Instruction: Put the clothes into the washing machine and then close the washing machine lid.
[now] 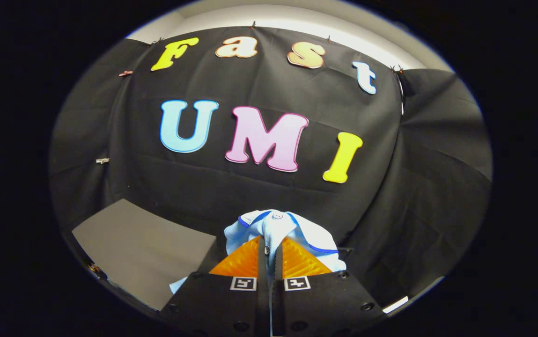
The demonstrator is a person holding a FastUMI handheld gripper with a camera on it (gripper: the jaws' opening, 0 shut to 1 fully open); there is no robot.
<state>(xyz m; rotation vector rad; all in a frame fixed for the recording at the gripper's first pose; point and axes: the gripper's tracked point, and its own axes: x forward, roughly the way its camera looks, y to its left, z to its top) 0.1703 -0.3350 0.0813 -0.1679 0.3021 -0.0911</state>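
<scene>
A light blue garment (276, 227) with darker blue trim and a small button is bunched up between and just ahead of my fingers. My gripper (269, 245) is shut on it, both fingers pressing a fold of the cloth, and it hangs lifted in front of the black cloth wall. More of the garment trails down beside the left finger (179, 284). The rest of the cloth under the fingers is hidden.
A flat grey panel (142, 248), which may be the washing machine's lid or top, lies low to the left of the fingers. The black cloth wall (414, 196) closes off everything beyond, with a white ceiling strip (297, 23) above it.
</scene>
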